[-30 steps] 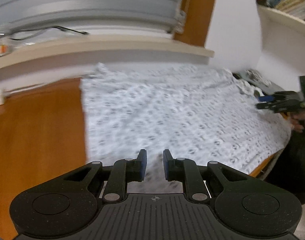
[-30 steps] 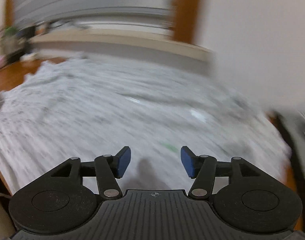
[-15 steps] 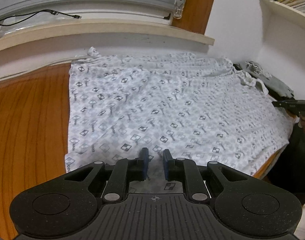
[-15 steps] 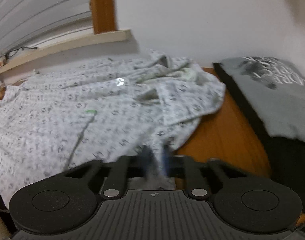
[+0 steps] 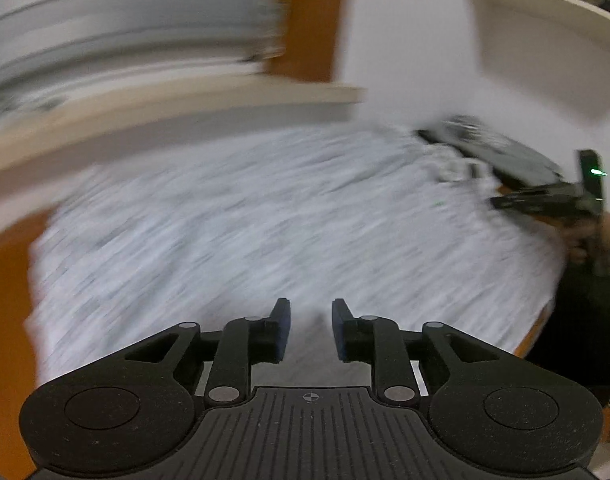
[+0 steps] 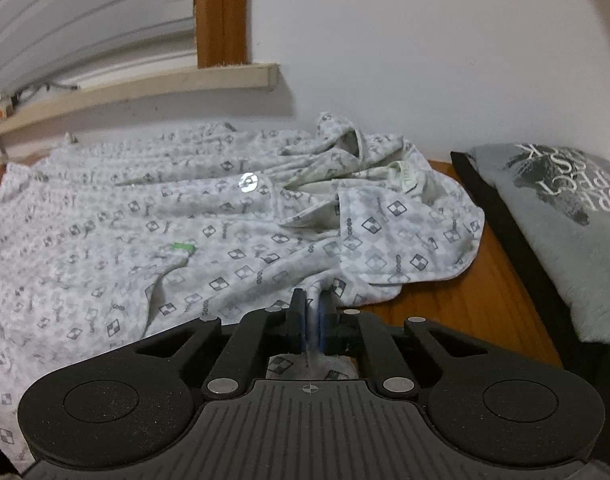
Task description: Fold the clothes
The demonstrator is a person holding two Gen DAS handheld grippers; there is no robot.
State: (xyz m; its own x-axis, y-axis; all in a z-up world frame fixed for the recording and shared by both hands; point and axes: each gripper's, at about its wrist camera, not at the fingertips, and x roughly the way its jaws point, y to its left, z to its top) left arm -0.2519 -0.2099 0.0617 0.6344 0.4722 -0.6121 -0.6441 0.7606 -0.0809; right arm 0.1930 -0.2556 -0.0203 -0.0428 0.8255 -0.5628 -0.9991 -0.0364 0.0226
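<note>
Right wrist view showed the right gripper (image 6: 312, 312) pinching the white diamond-patterned cotton shirt (image 6: 209, 216); the left gripper (image 5: 311, 326), empty above that shirt, was opening.

Wooden table (image 6: 465, 300); grey printed cushion (image 6: 561, 216) at right; window ledge (image 6: 145, 84) behind.

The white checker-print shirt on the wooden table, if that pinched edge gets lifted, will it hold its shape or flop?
The white checker-print shirt will probably flop: it already lies rumpled. It seems light, since the right tool bunches a thin fold. It may drag across the wooden table.
</note>
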